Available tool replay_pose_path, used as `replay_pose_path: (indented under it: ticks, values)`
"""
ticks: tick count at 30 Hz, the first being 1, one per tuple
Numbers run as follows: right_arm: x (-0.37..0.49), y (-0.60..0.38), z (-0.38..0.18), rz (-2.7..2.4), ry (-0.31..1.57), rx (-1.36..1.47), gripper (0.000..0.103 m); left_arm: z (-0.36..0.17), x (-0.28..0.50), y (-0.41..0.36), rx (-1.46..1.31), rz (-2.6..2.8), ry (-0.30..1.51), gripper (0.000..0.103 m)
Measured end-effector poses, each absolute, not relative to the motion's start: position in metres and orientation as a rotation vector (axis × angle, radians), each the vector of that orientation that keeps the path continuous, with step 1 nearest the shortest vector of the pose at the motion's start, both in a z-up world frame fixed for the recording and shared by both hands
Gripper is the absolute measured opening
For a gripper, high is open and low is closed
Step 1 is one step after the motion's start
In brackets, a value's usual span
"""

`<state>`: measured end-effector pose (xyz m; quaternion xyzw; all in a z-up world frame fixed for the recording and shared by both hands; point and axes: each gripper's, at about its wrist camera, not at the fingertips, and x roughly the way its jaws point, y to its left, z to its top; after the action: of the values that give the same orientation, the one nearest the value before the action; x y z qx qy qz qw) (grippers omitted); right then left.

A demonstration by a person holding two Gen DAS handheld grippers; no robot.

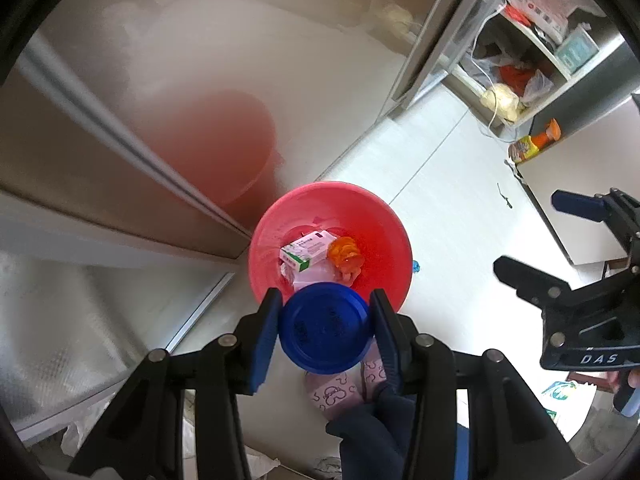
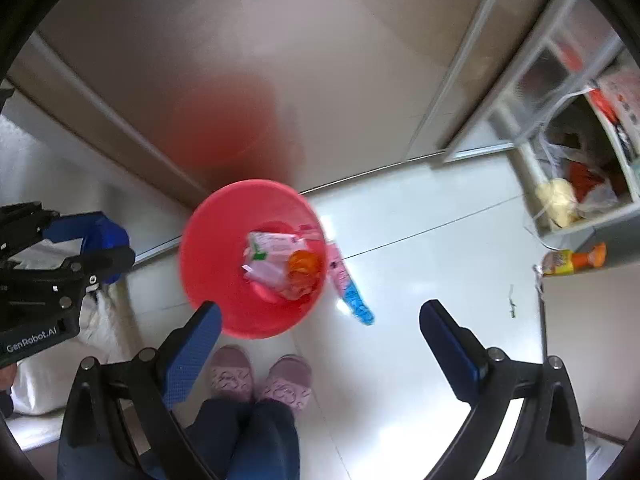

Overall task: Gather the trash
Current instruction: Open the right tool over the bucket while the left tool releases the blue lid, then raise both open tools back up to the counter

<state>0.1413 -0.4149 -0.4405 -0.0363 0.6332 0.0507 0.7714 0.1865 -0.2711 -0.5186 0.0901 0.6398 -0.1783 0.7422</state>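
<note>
Blue lid (image 1: 324, 328) between left gripper (image 1: 325, 334) pads

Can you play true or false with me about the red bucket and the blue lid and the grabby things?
1. The left gripper has its jaws shut on the blue lid. True.
2. The right gripper is holding a bottle. False: its jaws are open with nothing between them.
3. The red bucket has nothing in it. False: a white and green box and an orange wrapper lie inside.
4. A pink and blue packet lies on the floor beside the bucket. True.
</note>
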Motion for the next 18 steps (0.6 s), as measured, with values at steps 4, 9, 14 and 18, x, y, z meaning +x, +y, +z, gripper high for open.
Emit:
replay_pose_path:
  ticks: [4, 9, 14, 18]
  values:
    - [0.143, -0.427, -0.445, 0.081, 1.385, -0.026, 0.099, -0.524, 0.192, -0.281, 0.195, -0.431, 1.413, 0.043]
    - [0.147, -0.439, -0.447, 0.065, 1.394, 0.003, 0.099, -0.523, 0.199, -0.287, 0.209, -0.422, 1.407, 0.083]
    - [0.149, -0.437, -0.442, 0.059, 1.395, -0.002, 0.099, -0.52, 0.201, -0.286, 0.218, -0.421, 1.423, 0.083]
    - [0.148, -0.433, -0.434, 0.069, 1.387, -0.003, 0.099, -0.511, 0.199, -0.28, 0.208, -0.417, 1.413, 0.083]
